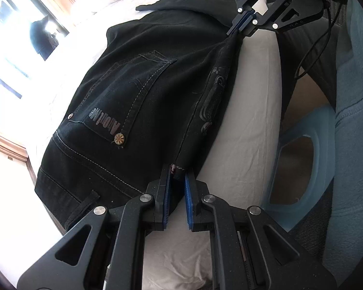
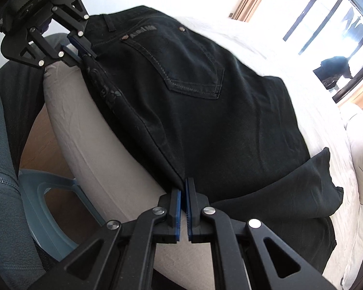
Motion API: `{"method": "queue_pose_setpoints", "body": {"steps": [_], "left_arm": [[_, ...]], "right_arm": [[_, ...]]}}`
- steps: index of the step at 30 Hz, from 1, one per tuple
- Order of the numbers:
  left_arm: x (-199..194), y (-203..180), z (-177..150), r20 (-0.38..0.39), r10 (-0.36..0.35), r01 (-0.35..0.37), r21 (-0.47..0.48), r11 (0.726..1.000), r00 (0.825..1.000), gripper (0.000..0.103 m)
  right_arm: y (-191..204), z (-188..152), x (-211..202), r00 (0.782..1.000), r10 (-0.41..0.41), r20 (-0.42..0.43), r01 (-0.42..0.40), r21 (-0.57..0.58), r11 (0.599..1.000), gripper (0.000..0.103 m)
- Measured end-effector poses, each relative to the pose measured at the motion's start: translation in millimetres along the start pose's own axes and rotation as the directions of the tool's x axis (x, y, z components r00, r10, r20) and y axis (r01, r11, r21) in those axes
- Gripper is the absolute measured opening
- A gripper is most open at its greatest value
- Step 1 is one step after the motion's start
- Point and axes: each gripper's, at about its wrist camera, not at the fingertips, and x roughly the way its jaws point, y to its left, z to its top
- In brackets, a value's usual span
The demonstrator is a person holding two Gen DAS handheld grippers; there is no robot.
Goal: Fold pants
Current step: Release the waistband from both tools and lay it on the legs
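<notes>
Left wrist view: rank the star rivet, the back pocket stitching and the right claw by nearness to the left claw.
1. Star rivet, just ahead-left of the left claw.
2. Back pocket stitching, mid-pants.
3. Right claw, far top right, pinching the pants edge.

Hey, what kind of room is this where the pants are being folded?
Most likely a bedroom. The black pants lie on a bed with white bedding, a pillow sits at its far end, and a curtained window lets in daylight.

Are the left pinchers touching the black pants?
Touching. In the left wrist view, the left gripper has the edge of the pants pinched between its blue pads, with no gap showing.
</notes>
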Motion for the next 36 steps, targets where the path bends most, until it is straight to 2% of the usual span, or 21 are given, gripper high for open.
{"method": "queue_pose_setpoints", "body": {"steps": [6,12,14,15,16,18,19,20,21,23,26,29,30,33,34,36], "left_arm": [[4.7,1.2,-1.8,0.024,0.024,-0.023,-0.036,0.999,0.999,0.013],[-18.7,17.9,1.0,-0.032,-0.009,0.005,-0.121,0.993,0.999,0.017],[-33.2,24.1,1.2,-0.026,-0.011,0.008,-0.141,0.99,1.0,0.024],[-41.3,27.9,2.3,-0.02,-0.01,0.007,-0.153,0.988,1.0,0.032],[-50.2,32.5,6.0,-0.003,-0.01,0.009,-0.169,0.986,1.0,0.049],[-66.1,38.5,17.5,0.062,0.005,0.007,-0.2,0.98,0.998,0.063],[-71.1,41.6,26.4,0.098,0.011,0.011,-0.217,0.976,0.995,0.063],[-73.2,45.4,37.6,0.126,0.009,0.021,-0.24,0.971,0.992,0.063],[-72.1,49.5,51.1,0.154,0.003,0.038,-0.264,0.964,0.988,0.063],[-66.5,55.0,75.3,0.214,-0.006,0.071,-0.3,0.951,0.977,0.063],[-40.2,61.8,117.2,0.281,-0.082,0.179,-0.339,0.924,0.956,0.063],[9.3,63.2,155.3,0.233,-0.15,0.229,-0.362,0.904,0.961,0.063],[25.7,65.8,164.9,0.214,-0.177,0.249,-0.379,0.891,0.961,0.062],[59.9,69.7,187.7,0.19,-0.225,0.287,-0.425,0.859,0.956,0.048],[65.3,70.0,193.3,0.192,-0.233,0.295,-0.428,0.854,0.953,0.044],[70.8,67.7,202.1,0.202,-0.24,0.306,-0.421,0.854,0.95,0.044]], "right_arm": [[7.8,-2.9,7.3,1.0,-0.013,-0.004,0.013,0.009,1.0,0.006],[13.6,-6.8,8.3,0.999,-0.034,0.009,0.034,0.008,0.999,0.006],[13.8,-8.6,8.3,0.999,-0.035,0.013,0.035,0.014,0.999,0.007],[13.4,-9.2,7.8,0.999,-0.037,0.014,0.037,0.021,0.999,0.008],[14.6,-8.7,6.9,0.999,-0.039,0.012,0.039,0.025,0.999,0.009],[12.3,-7.3,2.2,0.999,-0.044,0.009,0.044,0.039,0.998,0.02],[10.1,-6.1,-1.4,0.999,-0.039,0.011,0.038,0.057,0.998,0.027],[7.0,-5.2,-6.2,0.999,-0.032,0.025,0.03,0.082,0.996,0.044],[4.0,-3.8,-12.5,0.998,-0.027,0.049,0.022,0.107,0.994,0.054],[-0.7,-2.1,-23.4,0.995,-0.024,0.101,0.01,0.14,0.99,0.054],[-9.0,-3.5,-20.1,0.991,-0.009,0.132,-0.018,0.201,0.979,0.056],[-16.8,-14.2,5.6,0.995,0.058,0.077,-0.077,0.274,0.959,0.058],[-19.5,-19.5,7.4,0.994,0.071,0.086,-0.093,0.302,0.949,0.058],[-27.6,-28.3,-4.0,0.989,0.084,0.119,-0.121,0.354,0.927,0.058],[-31.7,-31.1,-9.6,0.988,0.081,0.13,-0.124,0.37,0.921,0.058],[-45.6,-39.9,-26.0,0.98,0.078,0.182,-0.15,0.425,0.893,0.058]]}}
